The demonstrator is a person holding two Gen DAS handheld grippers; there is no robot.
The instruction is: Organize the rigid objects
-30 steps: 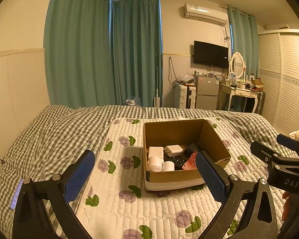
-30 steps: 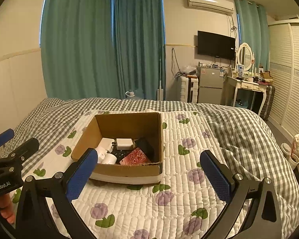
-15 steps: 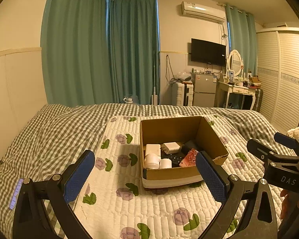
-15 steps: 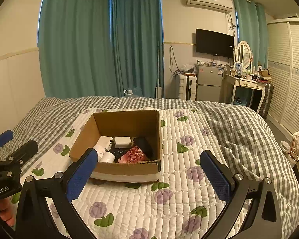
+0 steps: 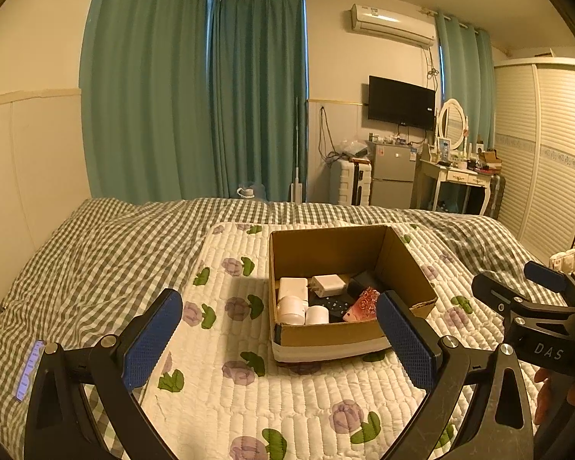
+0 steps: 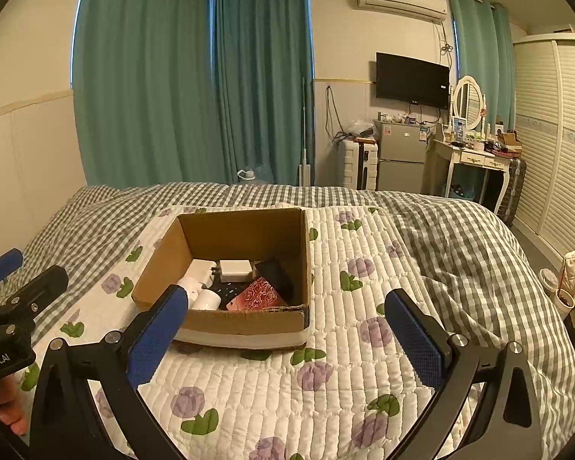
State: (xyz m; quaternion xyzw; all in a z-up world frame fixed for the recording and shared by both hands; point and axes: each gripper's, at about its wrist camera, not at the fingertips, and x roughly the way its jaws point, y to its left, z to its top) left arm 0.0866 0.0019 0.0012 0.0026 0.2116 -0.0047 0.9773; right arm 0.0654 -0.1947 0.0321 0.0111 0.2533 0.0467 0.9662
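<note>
An open cardboard box (image 5: 326, 335) (image 6: 245, 320) stands on a white floral quilt on the bed. Inside lie a white charger (image 5: 329, 285) (image 6: 235, 268), white cylinders (image 5: 302, 310) (image 6: 206, 301), a black remote (image 5: 331, 304), a black block (image 6: 274, 274) and a red patterned card (image 5: 364, 301) (image 6: 258, 293). My left gripper (image 5: 280, 339) is open and empty, held above the quilt in front of the box. My right gripper (image 6: 287, 341) is open and empty, also in front of the box. Each gripper shows at the edge of the other's view.
The floral quilt (image 5: 249, 383) lies over a grey checked blanket (image 6: 460, 253). A phone (image 5: 28, 370) lies at the left on the bed. Beyond the bed stand green curtains, a small fridge (image 6: 398, 157), a dressing table (image 6: 475, 161) and a wardrobe (image 6: 556, 134).
Both grippers have drawn back and risen slightly from the box, which now looks a little smaller. Both stay open and empty. The objects in the box have not moved.
</note>
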